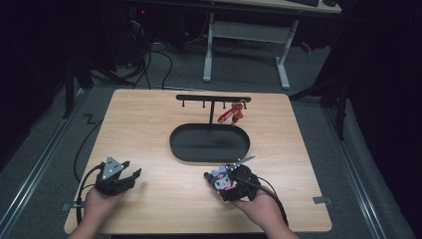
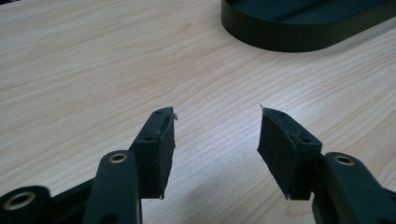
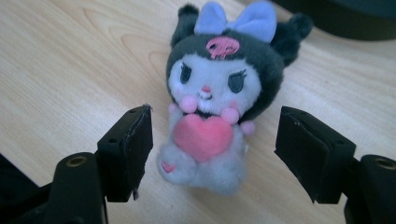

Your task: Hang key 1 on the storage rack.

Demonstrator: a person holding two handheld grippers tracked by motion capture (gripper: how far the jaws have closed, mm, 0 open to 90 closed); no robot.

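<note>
A small plush toy point(image 3: 217, 107) with a dark hood, a blue bow and a pink heart lies on the wooden table point(image 1: 149, 124). My right gripper point(image 3: 212, 149) is open, its jaws on either side of the plush without touching it. In the high view the plush point(image 1: 222, 180) lies at the front right, at my right gripper point(image 1: 234, 185). At the front left my left gripper point(image 1: 119, 177) rests low over bare wood. Its jaws stand open around nothing, as the left gripper view point(image 2: 217, 140) shows.
A black oval tray point(image 1: 209, 143) sits mid-table, and its rim point(image 2: 299, 37) shows at the top of the left gripper view. Behind it stands a black T-shaped hook rack point(image 1: 213, 99) with a red charm point(image 1: 233, 114) hanging at its right. A white desk frame point(image 1: 246, 47) stands beyond the table.
</note>
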